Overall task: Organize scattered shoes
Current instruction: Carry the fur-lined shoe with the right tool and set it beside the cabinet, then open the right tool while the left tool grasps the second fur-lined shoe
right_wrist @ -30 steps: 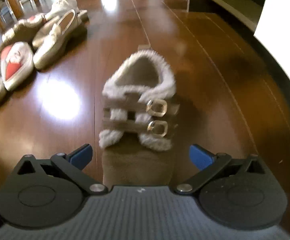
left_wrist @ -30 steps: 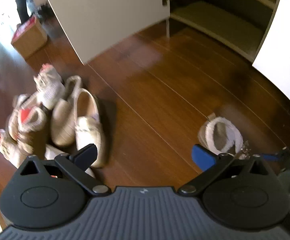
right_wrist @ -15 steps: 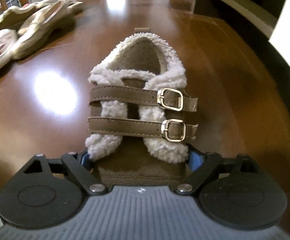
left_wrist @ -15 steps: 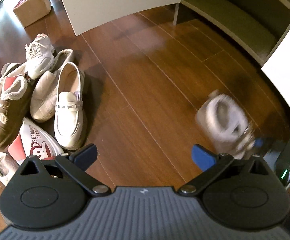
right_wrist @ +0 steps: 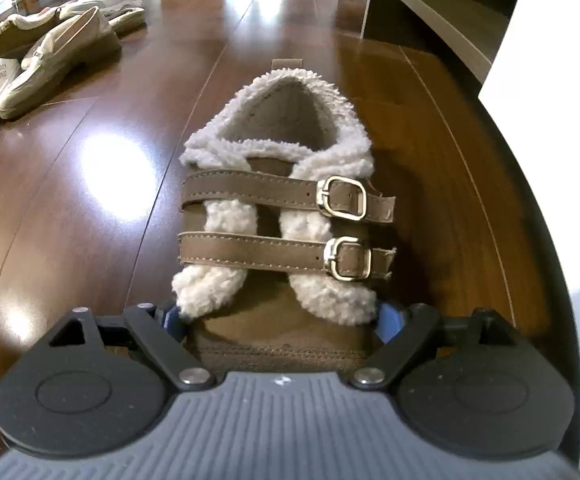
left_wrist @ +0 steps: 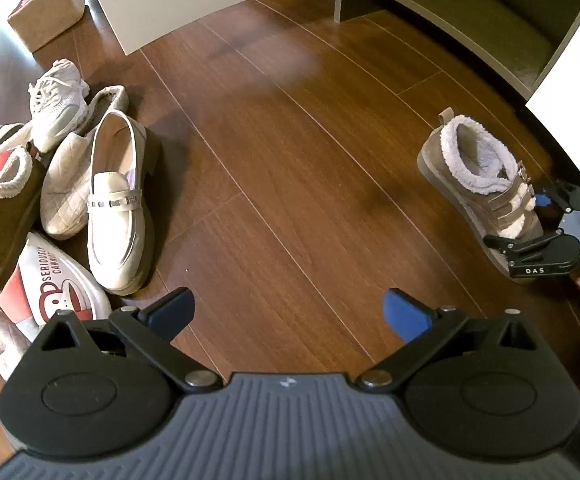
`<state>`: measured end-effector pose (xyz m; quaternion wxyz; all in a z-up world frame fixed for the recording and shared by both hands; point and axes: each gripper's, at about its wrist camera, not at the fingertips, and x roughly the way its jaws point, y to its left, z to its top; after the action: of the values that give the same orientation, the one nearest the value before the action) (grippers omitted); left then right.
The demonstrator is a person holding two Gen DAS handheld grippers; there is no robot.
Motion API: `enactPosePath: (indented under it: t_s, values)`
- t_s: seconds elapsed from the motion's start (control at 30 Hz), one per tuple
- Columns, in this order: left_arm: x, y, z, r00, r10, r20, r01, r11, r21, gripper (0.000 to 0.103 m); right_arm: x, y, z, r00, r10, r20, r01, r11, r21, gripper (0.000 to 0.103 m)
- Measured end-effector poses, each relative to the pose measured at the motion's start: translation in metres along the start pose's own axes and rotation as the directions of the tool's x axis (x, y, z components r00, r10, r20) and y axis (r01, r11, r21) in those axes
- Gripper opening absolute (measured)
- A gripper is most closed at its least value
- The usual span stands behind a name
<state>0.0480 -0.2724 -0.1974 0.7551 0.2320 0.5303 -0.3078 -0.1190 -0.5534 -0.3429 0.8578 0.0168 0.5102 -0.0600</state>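
Right gripper (right_wrist: 277,320) fingers clamp the toe of a fleece-lined boot (right_wrist: 281,216) on the wood floor (left_wrist: 290,184). Left gripper (left_wrist: 290,310) fingers spread wide, empty, beside a shoe pile (left_wrist: 61,184).

A dark wooden plank floor (left_wrist: 290,184) is seen, glossy under a light glare. A heap of pale shoes (left_wrist: 61,184) is piled at one side — well apart from it, a brown fleece-lined shoe (right_wrist: 281,216) is apparently rested on the boards. A cardboard box (left_wrist: 45,16) is set farther off.
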Motion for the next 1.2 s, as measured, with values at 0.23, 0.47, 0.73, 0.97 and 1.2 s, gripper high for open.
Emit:
enactPosePath:
  t_s: [0.23,0.47,0.73,0.97,1.2]
  values:
    - [-0.007,0.008,-0.003,1.000,0.024,-0.003,-0.024,1.000,-0.021,0.102,-0.011,0.020,-0.005,0.990,-0.138,-0.013,0.138,0.987,0.077,0.100]
    - [-0.028,0.054,-0.032,0.996,0.032,-0.078,-0.031,0.999,0.012,0.102,-0.089,0.063,-0.034,0.976,-0.198,0.092,0.134,0.874,0.468,0.102]
    - [-0.076,0.158,-0.076,0.967,0.207,-0.151,-0.203,0.978,0.044,0.102,-0.111,0.130,-0.019,0.999,-0.035,0.014,0.027,0.915,0.403,0.102]
    - [-0.084,0.268,-0.077,0.957,0.266,-0.117,-0.280,0.952,-0.123,0.102,-0.127,0.174,0.073,0.997,-0.064,0.047,0.043,0.934,0.354,0.102]
    - [-0.032,0.367,0.008,0.958,0.278,-0.070,-0.286,0.920,-0.266,0.101,-0.130,0.177,0.134,0.991,-0.029,0.132,-0.038,0.878,0.476,0.102]
